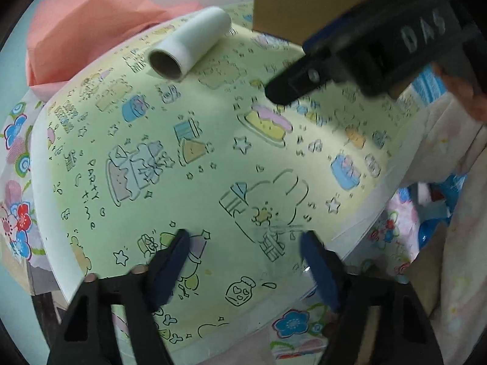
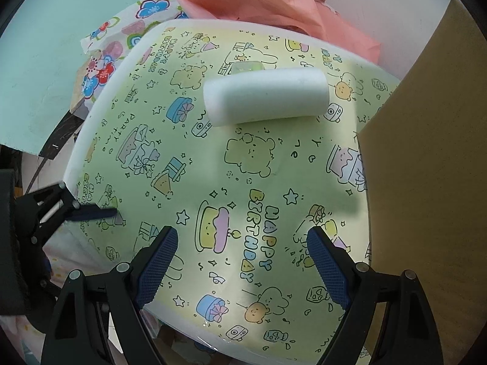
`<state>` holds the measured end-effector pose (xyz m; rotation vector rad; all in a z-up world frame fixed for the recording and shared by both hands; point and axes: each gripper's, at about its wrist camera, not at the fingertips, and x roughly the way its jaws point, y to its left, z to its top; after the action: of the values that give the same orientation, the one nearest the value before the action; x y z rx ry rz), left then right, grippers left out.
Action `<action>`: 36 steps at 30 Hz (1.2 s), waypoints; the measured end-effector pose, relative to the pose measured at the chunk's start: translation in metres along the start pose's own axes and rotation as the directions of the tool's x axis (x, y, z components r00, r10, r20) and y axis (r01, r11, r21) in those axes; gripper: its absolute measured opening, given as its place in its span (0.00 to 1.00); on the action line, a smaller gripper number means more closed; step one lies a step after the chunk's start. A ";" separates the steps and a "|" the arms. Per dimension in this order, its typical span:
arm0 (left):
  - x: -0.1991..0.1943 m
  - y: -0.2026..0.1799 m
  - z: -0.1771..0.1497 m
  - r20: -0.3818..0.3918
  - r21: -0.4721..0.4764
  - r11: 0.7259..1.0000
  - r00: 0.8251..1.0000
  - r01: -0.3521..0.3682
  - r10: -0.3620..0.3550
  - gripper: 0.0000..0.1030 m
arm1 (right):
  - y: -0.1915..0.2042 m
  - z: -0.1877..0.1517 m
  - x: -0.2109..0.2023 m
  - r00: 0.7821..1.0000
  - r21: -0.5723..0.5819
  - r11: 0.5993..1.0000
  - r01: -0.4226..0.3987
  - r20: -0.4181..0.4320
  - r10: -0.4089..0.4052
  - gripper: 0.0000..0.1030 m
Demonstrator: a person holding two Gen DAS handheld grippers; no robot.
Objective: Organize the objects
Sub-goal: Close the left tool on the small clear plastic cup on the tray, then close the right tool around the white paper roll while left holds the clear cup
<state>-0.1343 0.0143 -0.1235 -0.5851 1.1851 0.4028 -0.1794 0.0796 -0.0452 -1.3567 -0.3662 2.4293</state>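
Note:
A sheet of pale green birthday wrapping paper [image 1: 213, 152] with cartoon prints lies spread flat; it also fills the right wrist view [image 2: 243, 158]. A white roll on a cardboard core [image 1: 190, 42] rests on its far part, also in the right wrist view [image 2: 266, 97]. My left gripper [image 1: 243, 252] is open and empty, its fingers over the sheet's near edge. My right gripper [image 2: 242, 258] is open and empty above the sheet; it shows in the left wrist view [image 1: 283, 91] hovering at the upper right. The left gripper appears at the sheet's left edge in the right wrist view [image 2: 94, 213].
Crumpled pink tissue paper [image 1: 85, 30] lies behind the sheet, also in the right wrist view [image 2: 258, 0]. A brown cardboard box [image 2: 426, 167] stands at the right. Flower-print paper [image 1: 18, 206] lies under the sheet. Blue packaging [image 1: 438, 213] sits at the right.

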 end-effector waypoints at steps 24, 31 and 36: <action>-0.016 0.047 0.048 0.099 -0.159 0.987 0.995 0.015 0.001 0.36 | -0.004 0.034 0.004 0.998 0.034 0.998 0.057 -0.026 -0.056 0.87; -0.018 0.076 0.064 0.125 -0.216 0.976 0.992 0.024 0.003 0.36 | -0.004 0.050 0.016 0.995 0.003 0.996 0.094 -0.031 -0.094 0.92; -0.018 0.087 0.059 0.121 -0.247 0.968 0.993 0.037 -0.008 0.36 | -0.006 0.061 0.026 0.997 0.015 0.997 0.075 -0.038 -0.074 0.94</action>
<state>-0.1472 0.1190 -0.1101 -0.7806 1.0191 0.5650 -0.2436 0.0917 -0.0314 -1.3556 -0.3800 2.3384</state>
